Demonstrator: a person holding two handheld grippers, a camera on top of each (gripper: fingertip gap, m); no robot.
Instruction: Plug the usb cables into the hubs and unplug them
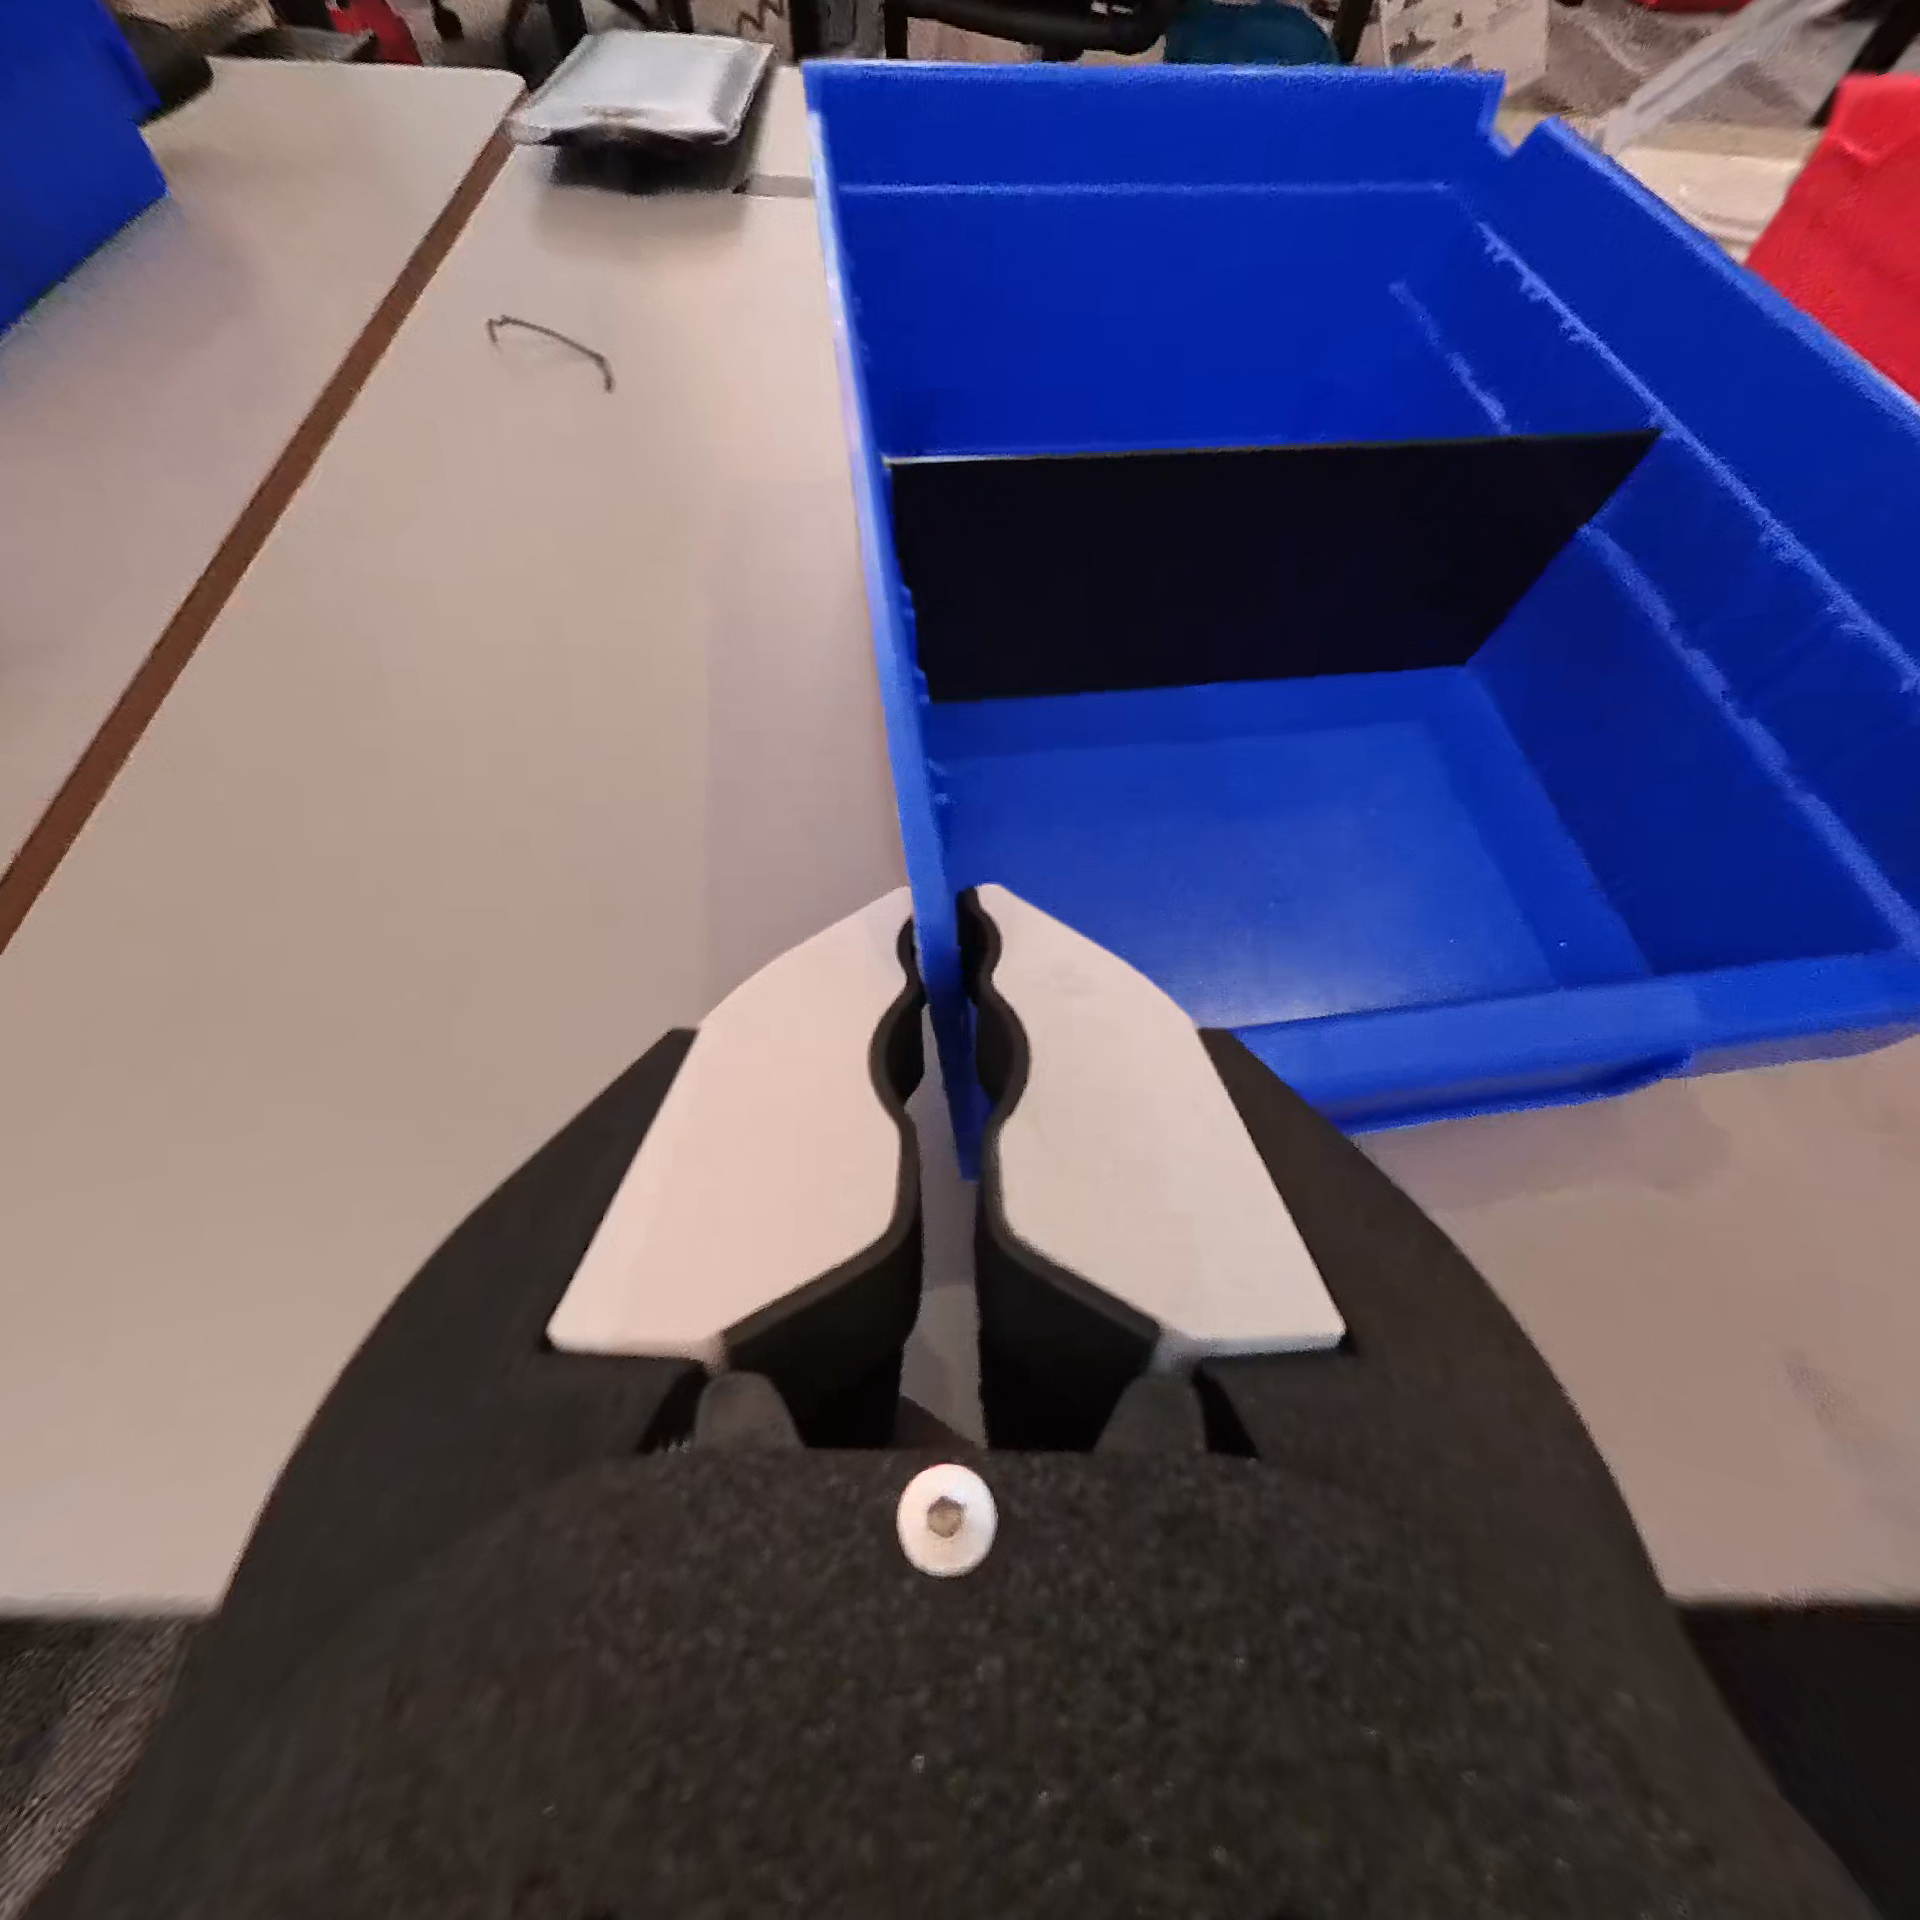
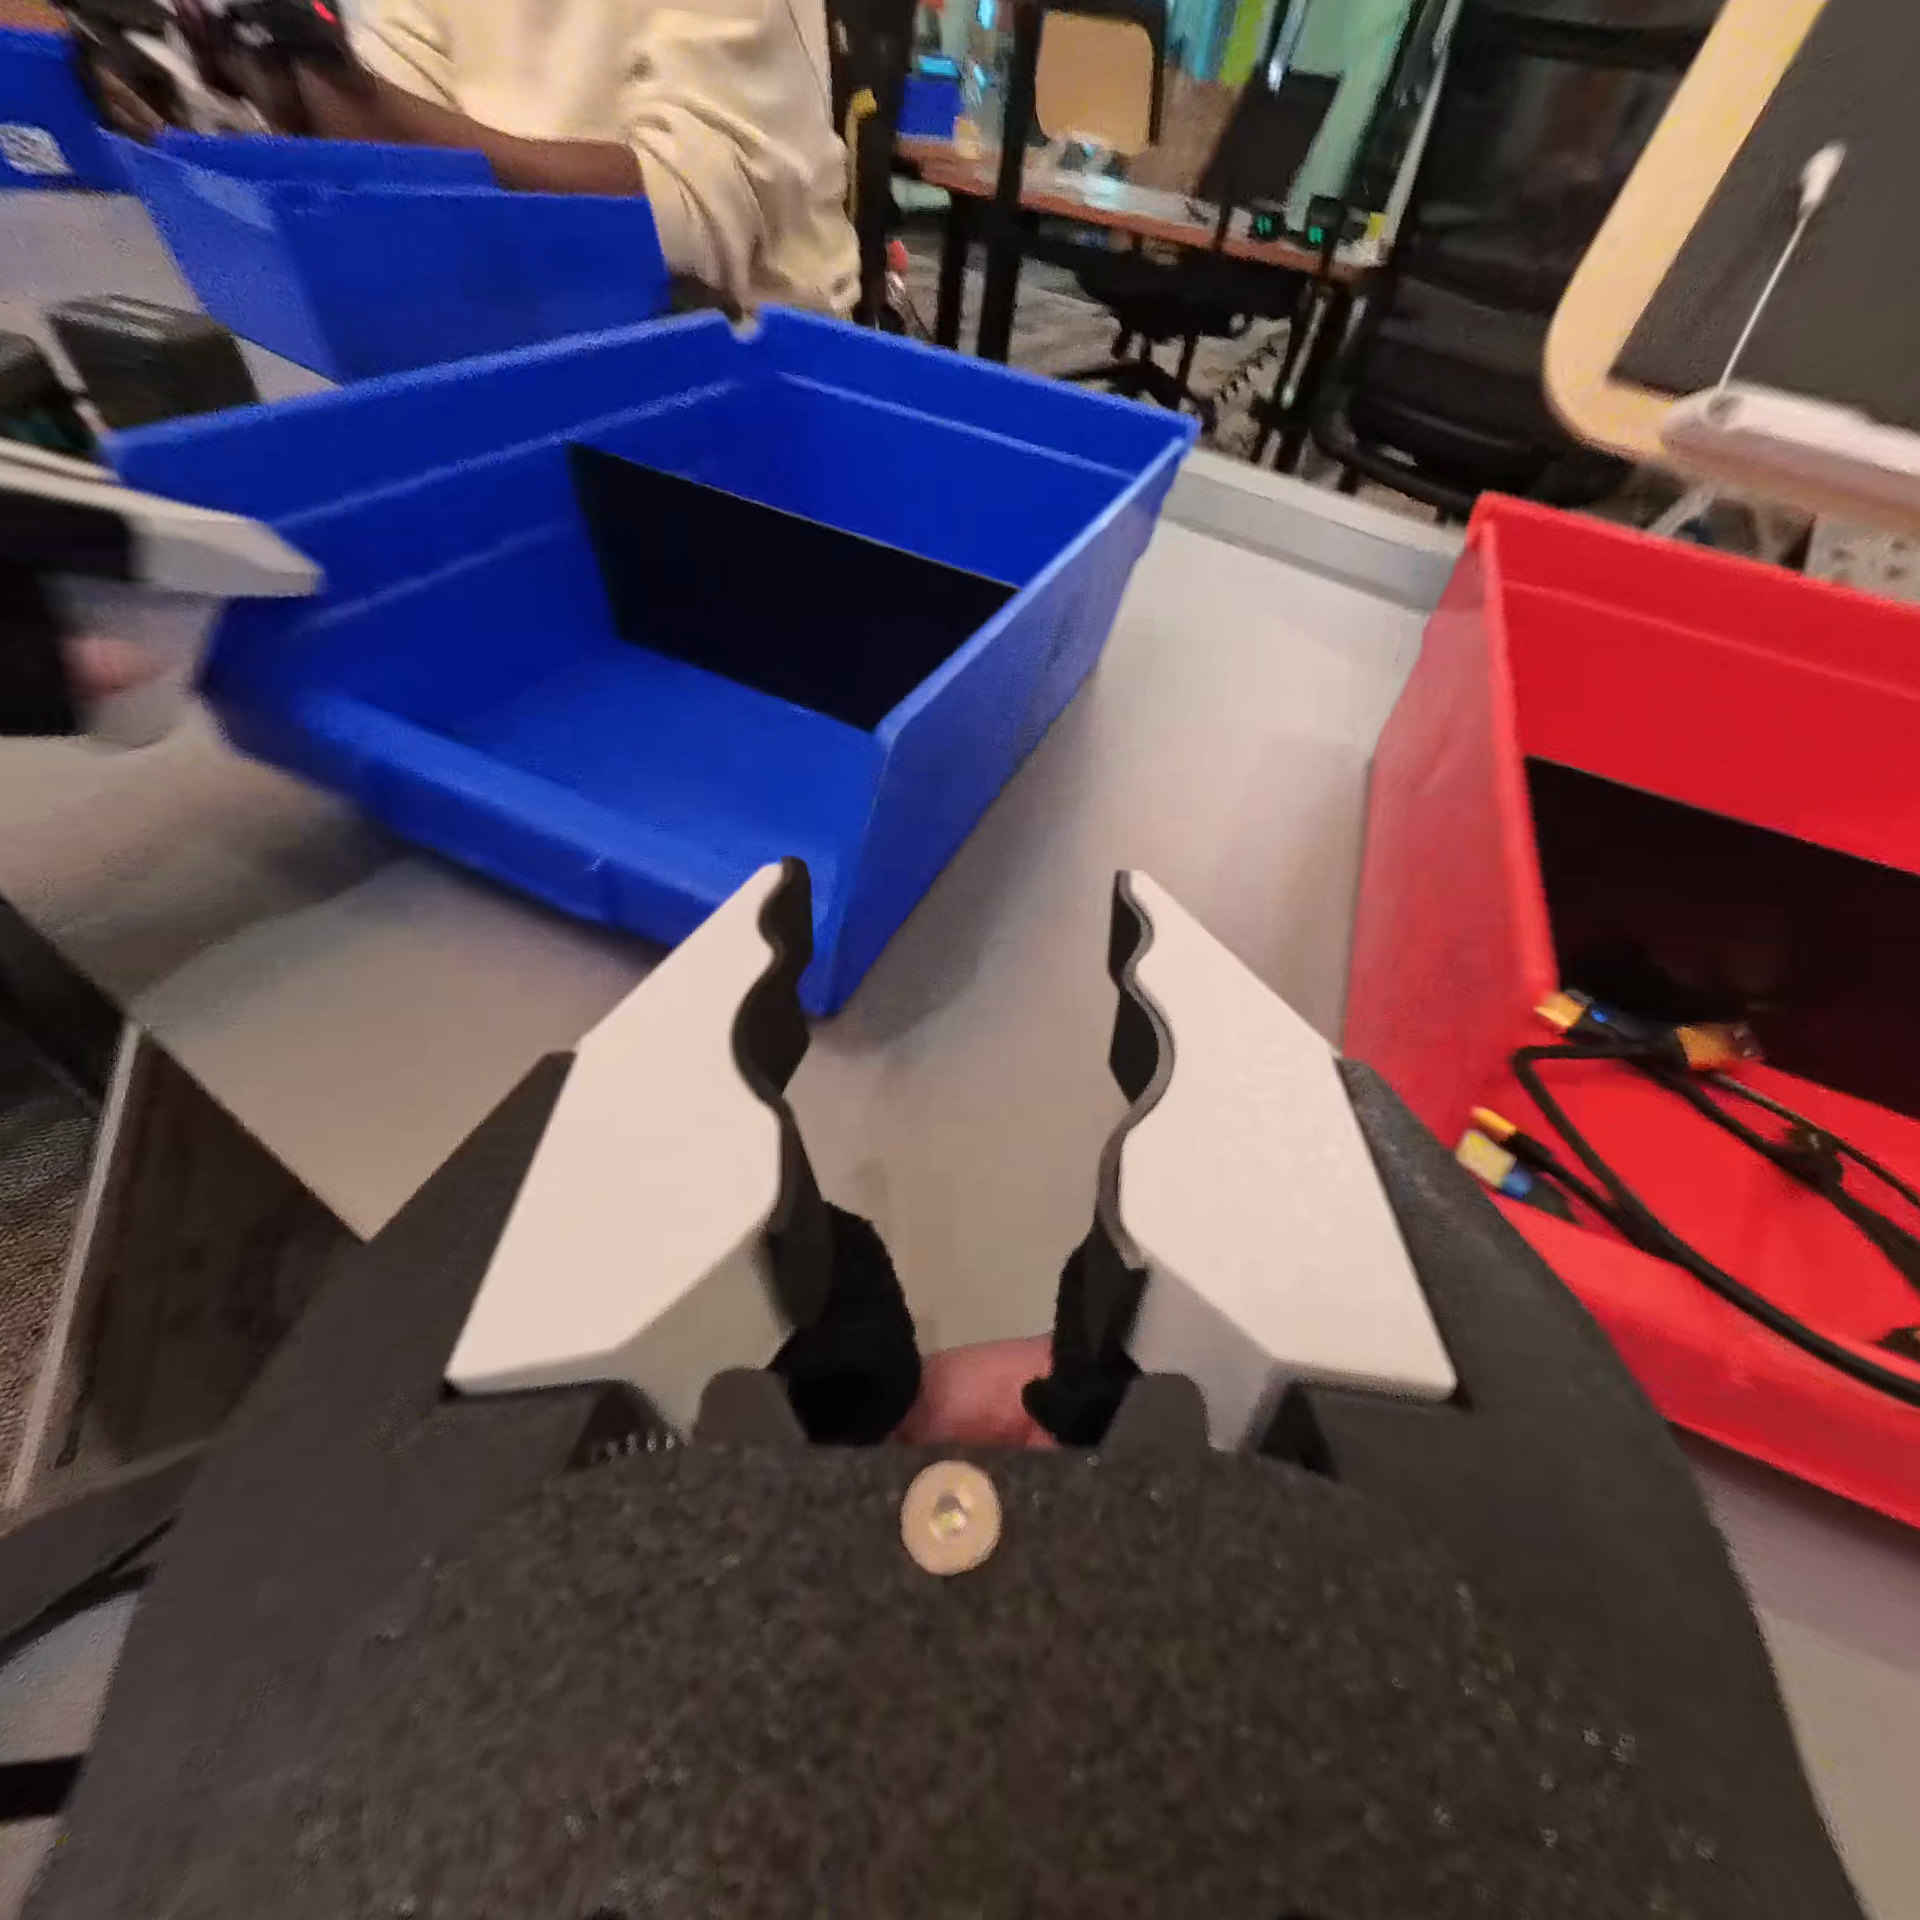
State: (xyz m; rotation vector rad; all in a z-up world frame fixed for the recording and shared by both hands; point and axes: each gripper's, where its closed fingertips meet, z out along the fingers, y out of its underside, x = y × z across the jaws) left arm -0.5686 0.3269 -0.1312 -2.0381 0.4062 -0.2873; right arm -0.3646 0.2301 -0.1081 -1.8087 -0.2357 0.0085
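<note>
A blue plastic bin with a black divider stands on the grey table. My left gripper is shut on the bin's left side wall near its front corner, one pad outside, one inside. In the right wrist view the same bin sits ahead to the left, and the left gripper shows at its far side. My right gripper is open and empty, just off the bin's near right corner above the table.
A red bin with black cables stands to the right. Another blue bin and a person in a cream sleeve are behind. A dark flat pack lies at the table's far end. Some 25 cm of space lies between my two pairs of fingers.
</note>
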